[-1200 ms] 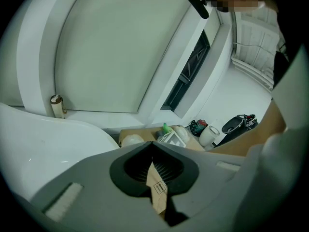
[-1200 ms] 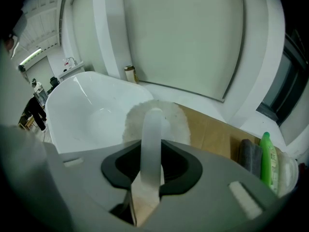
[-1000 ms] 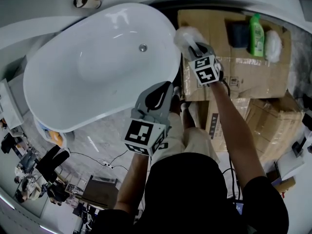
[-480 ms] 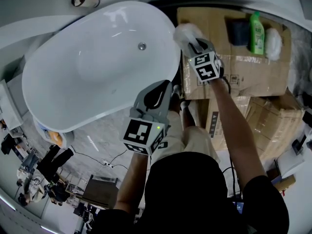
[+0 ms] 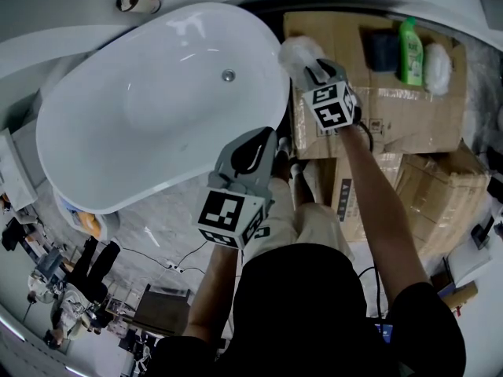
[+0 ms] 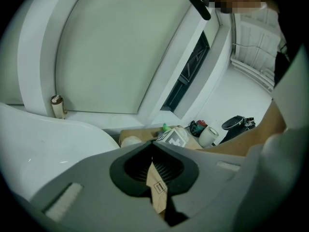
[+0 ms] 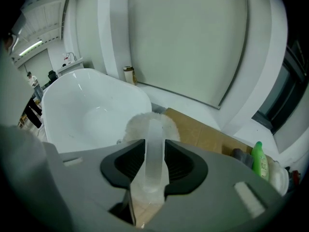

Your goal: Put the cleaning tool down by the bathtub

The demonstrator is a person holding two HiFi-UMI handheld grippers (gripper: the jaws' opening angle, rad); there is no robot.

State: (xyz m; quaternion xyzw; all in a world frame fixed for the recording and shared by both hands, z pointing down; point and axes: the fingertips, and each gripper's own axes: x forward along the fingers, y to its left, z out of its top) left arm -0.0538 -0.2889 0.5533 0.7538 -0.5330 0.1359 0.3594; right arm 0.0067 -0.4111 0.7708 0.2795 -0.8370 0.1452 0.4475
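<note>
The cleaning tool is a white fluffy brush head (image 5: 297, 53) on a clear handle (image 7: 154, 153). It rests over the near corner of a cardboard box (image 5: 393, 124), right beside the white bathtub (image 5: 157, 108). My right gripper (image 5: 314, 73) points down at it. Its jaws have just been opening and now stand open, with the handle still between them. My left gripper (image 5: 263, 144) hangs lower, near the tub's rim, shut and with nothing in it. In the right gripper view the brush head (image 7: 140, 124) lies between the tub (image 7: 87, 110) and the box (image 7: 203, 134).
A green bottle (image 5: 410, 49), a dark sponge (image 5: 385, 52) and a white cloth (image 5: 438, 69) lie on the box's far side. More cardboard boxes (image 5: 432, 195) stand at the right. A small bottle (image 5: 137, 1) stands on the ledge behind the tub.
The right gripper has edged slightly up the picture over the box corner with the brush. The left gripper has kept still.
</note>
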